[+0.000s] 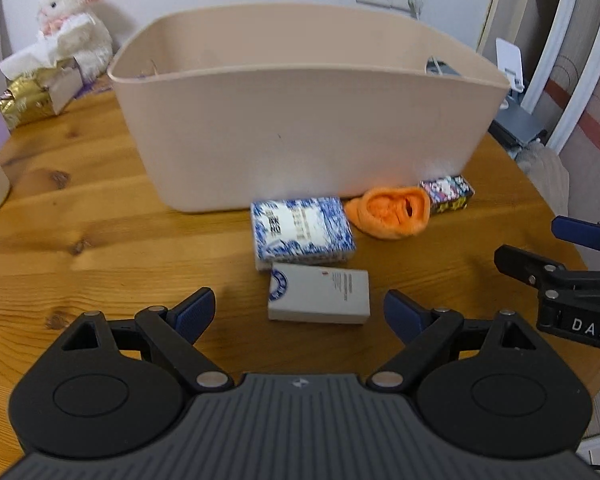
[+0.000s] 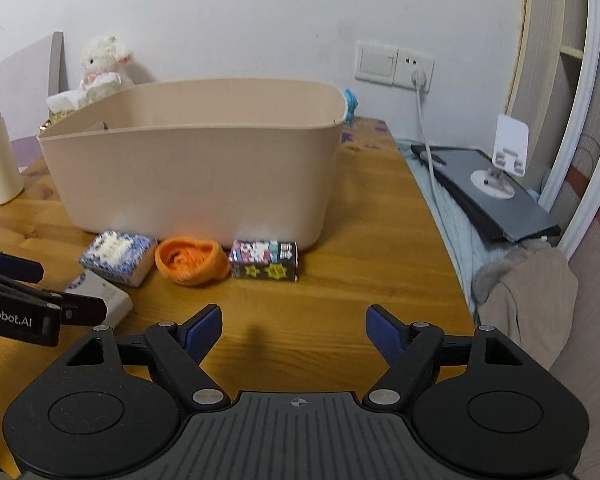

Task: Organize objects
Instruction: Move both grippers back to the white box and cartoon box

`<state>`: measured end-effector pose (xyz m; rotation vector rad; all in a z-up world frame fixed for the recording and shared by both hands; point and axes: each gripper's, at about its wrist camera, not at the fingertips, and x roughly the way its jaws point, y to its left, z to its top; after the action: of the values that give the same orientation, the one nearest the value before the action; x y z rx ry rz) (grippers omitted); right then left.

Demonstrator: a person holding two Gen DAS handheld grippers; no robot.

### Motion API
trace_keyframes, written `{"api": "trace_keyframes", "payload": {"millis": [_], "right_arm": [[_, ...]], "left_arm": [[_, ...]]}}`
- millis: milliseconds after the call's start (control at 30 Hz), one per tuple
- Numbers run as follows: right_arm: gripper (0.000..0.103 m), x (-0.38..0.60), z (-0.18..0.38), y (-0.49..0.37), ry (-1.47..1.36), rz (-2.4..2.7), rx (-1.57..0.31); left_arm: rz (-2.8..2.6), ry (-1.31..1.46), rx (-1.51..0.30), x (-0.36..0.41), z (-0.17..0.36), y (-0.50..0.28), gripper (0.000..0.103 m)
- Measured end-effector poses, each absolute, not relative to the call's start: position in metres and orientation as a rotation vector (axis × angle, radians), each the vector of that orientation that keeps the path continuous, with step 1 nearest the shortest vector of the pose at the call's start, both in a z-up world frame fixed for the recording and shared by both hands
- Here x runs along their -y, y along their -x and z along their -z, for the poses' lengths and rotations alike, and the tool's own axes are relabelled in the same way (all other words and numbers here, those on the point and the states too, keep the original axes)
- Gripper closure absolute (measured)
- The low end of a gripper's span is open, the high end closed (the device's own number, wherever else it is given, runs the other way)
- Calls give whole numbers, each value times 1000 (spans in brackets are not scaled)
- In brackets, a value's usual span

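Bin (image 1: 300,128) contents mostly hidden

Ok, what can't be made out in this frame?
- Beige bin contents: near wall hides them, both views.
- Print on blue-patterned box and white box: blurred, too small.
- White box, right wrist view: left gripper covers part of it.
- Right gripper, left view: cut off by the edge.

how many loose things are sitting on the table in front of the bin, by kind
Boxes: 3 - blue-and-white patterned box, white box, dark patterned box
Orange cloth items: 1 - orange cloth
Total: 4, all on the wooden table in front of the beige bin.
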<state>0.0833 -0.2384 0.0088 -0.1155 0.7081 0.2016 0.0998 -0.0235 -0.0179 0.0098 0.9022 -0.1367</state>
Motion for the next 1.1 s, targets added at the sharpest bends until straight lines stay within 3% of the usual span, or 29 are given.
{"api": "trace_keyframes", "payload": {"millis": [800,1000,1100], "right_arm": [[18,216,26,-140,109,-193,-716],[24,214,27,-148,92,-212,-700],[35,213,26,-147,92,-224,-691]], "left_arm": [[84,-14,-885,0,34,-123,12],[65,-20,-878,-4,32,-126,20],[54,-19,-875,-7,31,-125,26]]}}
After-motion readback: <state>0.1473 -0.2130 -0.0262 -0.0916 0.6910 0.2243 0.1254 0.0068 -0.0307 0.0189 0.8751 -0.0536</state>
